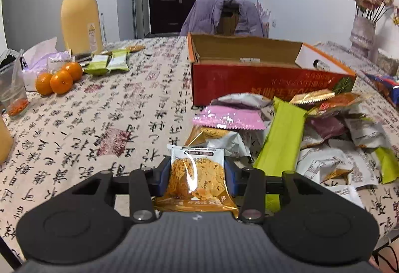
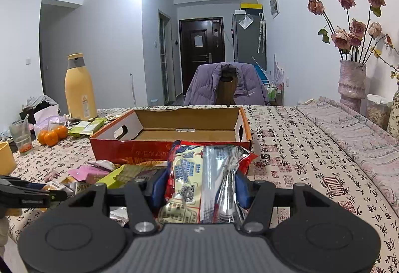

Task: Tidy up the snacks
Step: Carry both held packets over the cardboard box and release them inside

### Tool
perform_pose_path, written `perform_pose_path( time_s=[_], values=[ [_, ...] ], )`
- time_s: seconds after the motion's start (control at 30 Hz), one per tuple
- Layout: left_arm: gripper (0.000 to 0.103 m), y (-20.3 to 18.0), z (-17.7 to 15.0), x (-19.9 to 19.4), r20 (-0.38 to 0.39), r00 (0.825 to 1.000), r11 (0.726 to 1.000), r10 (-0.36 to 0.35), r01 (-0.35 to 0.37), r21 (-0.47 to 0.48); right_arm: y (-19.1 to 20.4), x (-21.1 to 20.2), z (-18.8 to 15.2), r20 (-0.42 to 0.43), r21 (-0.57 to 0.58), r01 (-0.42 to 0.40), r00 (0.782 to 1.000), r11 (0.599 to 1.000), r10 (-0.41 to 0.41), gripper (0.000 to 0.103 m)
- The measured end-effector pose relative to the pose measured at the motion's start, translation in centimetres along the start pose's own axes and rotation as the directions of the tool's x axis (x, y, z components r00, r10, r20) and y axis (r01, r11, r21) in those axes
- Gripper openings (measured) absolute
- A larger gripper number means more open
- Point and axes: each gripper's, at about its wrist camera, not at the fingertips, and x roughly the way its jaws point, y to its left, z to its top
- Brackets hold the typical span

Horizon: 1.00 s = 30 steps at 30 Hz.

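My left gripper (image 1: 197, 170) is shut on an orange oat-crisp packet (image 1: 195, 177), its blue pads pressing both sides, just above the patterned tablecloth. To its right lies a pile of snack packets (image 1: 321, 138), with a pink one (image 1: 228, 118) and a long green one (image 1: 281, 138) on top. Behind the pile stands an open red cardboard box (image 1: 264, 83). My right gripper (image 2: 199, 185) is shut on a red and yellow snack bag (image 2: 207, 178), held in front of the same red box (image 2: 174, 148). The left gripper's tip (image 2: 27, 193) shows at the left edge over the snack pile (image 2: 99, 173).
At the table's far left are three oranges (image 1: 58, 78), green packets (image 1: 107, 63), a tall yellow bottle (image 1: 79, 16) and a plastic cup (image 1: 13, 96). A vase of dried roses (image 2: 351, 83) stands at the right. A chair with a purple jacket (image 2: 224, 86) is behind the table.
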Motion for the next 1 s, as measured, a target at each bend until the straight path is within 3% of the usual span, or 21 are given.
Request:
perform_pose_path(
  time_s=[0.57,1.0],
  values=[
    [0.044,-1.9,4.6,-2.5,0.149,0.988,0.999,-0.029,0.026,0.026,0.0,0.8,2.1,0.047,-0.010,-0.011,0.999,1.000,0.011,0.055],
    [0.044,-4.5,11.7,1.0,0.185,0.982,0.999,-0.019,0.011,0.046,-0.6,6.3,7.4,0.052,-0.014,-0.007,0.999,1.000,0.008,0.055]
  ],
)
